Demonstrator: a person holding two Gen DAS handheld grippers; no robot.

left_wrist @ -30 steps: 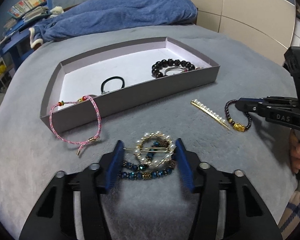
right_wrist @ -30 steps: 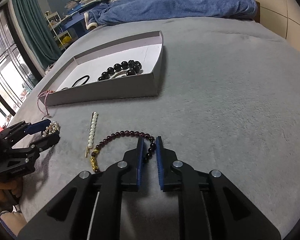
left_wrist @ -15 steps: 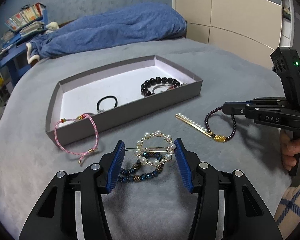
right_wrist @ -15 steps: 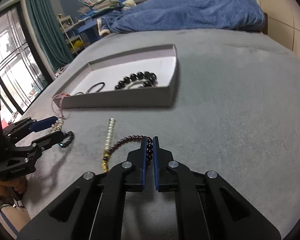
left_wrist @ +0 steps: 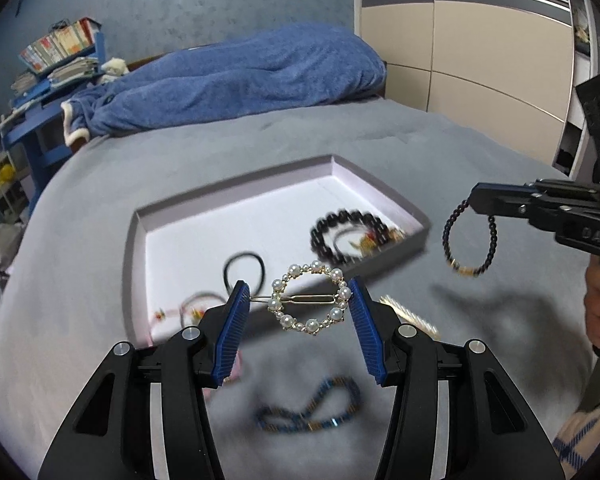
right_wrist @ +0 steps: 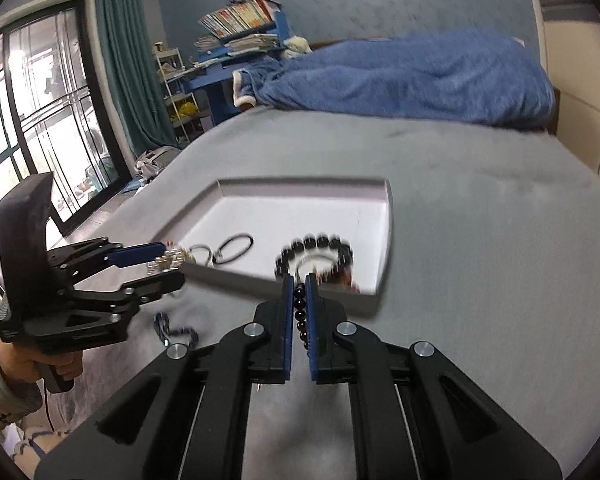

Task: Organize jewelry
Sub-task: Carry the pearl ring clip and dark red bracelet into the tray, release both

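Note:
My left gripper (left_wrist: 298, 300) is shut on a round pearl hair clip (left_wrist: 310, 303) and holds it in the air above the near wall of the grey tray (left_wrist: 138, 216). My right gripper (right_wrist: 299, 286) is shut on a dark purple bead bracelet (right_wrist: 300, 312), which hangs from it in the left wrist view (left_wrist: 470, 242), right of the tray. The tray holds a black bead bracelet (left_wrist: 342, 232), a black hair tie (left_wrist: 244, 270) and a pink cord bracelet (left_wrist: 192, 308). A blue bead bracelet (left_wrist: 312, 412) lies on the grey bed below my left gripper.
A pearl bar clip (left_wrist: 410, 314) lies on the grey bed cover (left_wrist: 460, 360) right of my left gripper. A blue blanket (left_wrist: 236, 80) lies behind the tray. A wardrobe (left_wrist: 480, 60) stands at the right, a window (right_wrist: 32, 128) and shelves at the left.
Both grippers rose from the bed with their pieces. The pearl ring clip lifted off the blue bracelet and moved over the tray's edge; the purple bracelet now hangs in the air.

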